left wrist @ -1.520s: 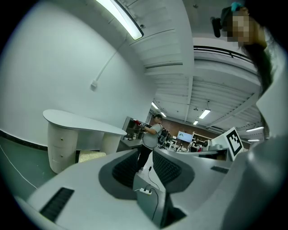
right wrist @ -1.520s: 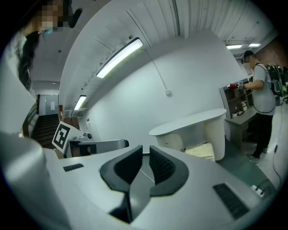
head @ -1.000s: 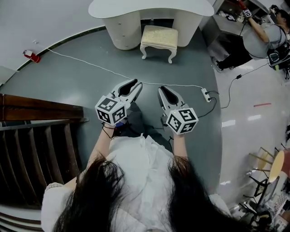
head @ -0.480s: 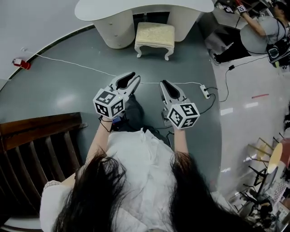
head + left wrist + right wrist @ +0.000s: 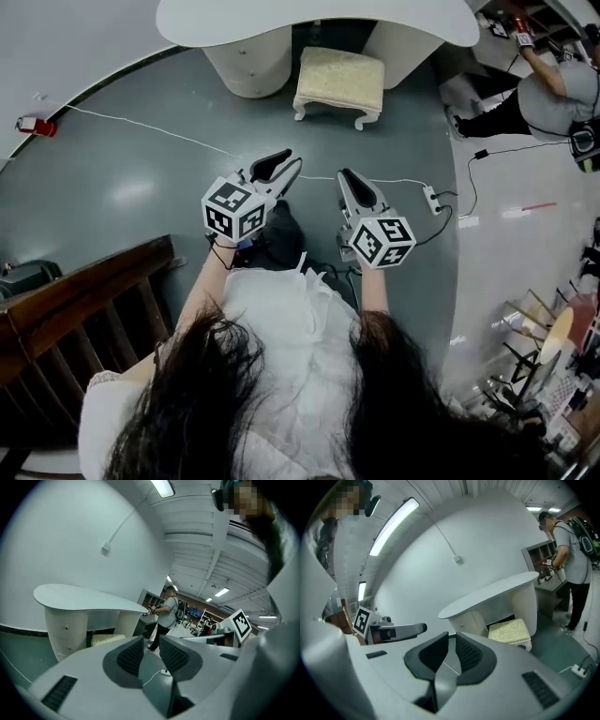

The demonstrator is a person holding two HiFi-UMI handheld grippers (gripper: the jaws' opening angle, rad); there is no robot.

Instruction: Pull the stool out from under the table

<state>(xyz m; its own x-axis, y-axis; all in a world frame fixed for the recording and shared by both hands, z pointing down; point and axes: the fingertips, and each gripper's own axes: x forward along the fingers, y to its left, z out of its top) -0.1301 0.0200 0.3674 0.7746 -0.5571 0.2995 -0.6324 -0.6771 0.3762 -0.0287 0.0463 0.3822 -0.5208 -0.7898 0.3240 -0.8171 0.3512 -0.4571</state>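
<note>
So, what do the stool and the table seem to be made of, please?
Stool: the seat looks like padded cream fabric, its surface textured and matte. The curved legs look like white painted wood, though they could be plastic. Table: smooth, even white top, probably painted or laminated board.

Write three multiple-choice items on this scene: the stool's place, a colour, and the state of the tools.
1. Where is the stool relative to the table?
A. on top of it
B. at its knee gap
C. beside the wooden rails

2. What colour is the stool's cushion?
A. red
B. cream
C. black

3. How are the left tool and right tool?
A. both shut, empty
B. both shut on the stool
C. both wide open

Answers: 1 B, it sits at the table's opening; 2 B, pale cream top; 3 A, jaws together, nothing between.
</note>
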